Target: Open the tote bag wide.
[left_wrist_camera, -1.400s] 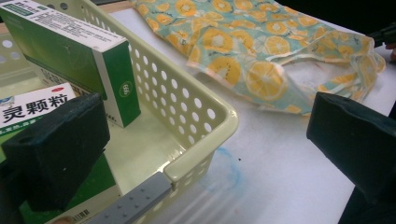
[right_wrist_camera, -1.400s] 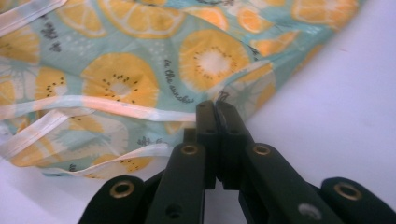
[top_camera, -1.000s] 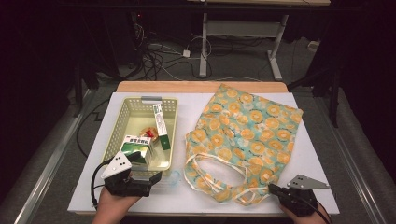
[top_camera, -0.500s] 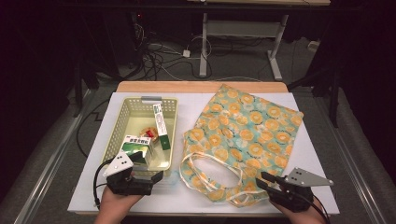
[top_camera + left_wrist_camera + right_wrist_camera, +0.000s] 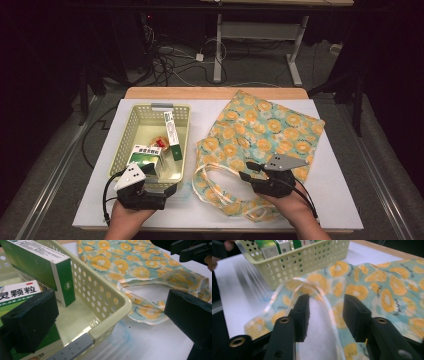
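My right tool [image 5: 248,176], jaws just opening with nothing between them, hovers over the mouth of the fruit-print bag [image 5: 260,135] lying flat on the bench [image 5: 340,200]; its limp handle loops [image 5: 220,192] could snag a jaw and drag it. My left tool [image 5: 170,190] stands open astride the corner of the basket [image 5: 127,135], which holds green medicine boxes [image 5: 146,156] and a small red item

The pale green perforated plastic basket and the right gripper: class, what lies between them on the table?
In the high view, the clear handle loops of the orange-patterned fabric bag lie between the basket and the right gripper.
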A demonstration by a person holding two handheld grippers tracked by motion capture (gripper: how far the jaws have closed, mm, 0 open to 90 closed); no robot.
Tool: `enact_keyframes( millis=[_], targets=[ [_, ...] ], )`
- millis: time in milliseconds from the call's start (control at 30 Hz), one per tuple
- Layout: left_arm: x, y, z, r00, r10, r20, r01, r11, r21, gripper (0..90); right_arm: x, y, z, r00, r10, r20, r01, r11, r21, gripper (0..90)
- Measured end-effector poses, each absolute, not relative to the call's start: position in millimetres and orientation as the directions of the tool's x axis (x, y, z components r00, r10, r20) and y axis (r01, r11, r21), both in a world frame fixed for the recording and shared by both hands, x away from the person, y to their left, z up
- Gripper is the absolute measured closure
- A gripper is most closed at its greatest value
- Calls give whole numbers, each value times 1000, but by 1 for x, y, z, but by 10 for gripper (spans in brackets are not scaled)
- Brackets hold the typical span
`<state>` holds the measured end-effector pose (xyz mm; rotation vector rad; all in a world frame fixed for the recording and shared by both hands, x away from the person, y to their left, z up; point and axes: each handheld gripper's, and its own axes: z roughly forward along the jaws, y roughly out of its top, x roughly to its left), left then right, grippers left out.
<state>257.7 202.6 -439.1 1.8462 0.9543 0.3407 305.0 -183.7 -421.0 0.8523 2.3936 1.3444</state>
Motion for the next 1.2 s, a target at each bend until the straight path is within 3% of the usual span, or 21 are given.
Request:
enact_keyframes(
  millis=[367, 900, 1200],
  targets=[
    [256, 200, -440, 652, 740, -167, 456, -206, 866, 0, 272, -161, -428, -862, 501, 83, 337, 444, 830, 501],
    [256, 199, -441, 659, 733, -169, 453, -208, 867, 0, 258, -136, -445, -908, 409, 92, 323, 542, 776, 501],
    [256, 198, -442, 664, 728, -169, 457, -216, 863, 0, 253, -129, -451, -922, 381, 67, 301, 597, 744, 666]
  ],
)
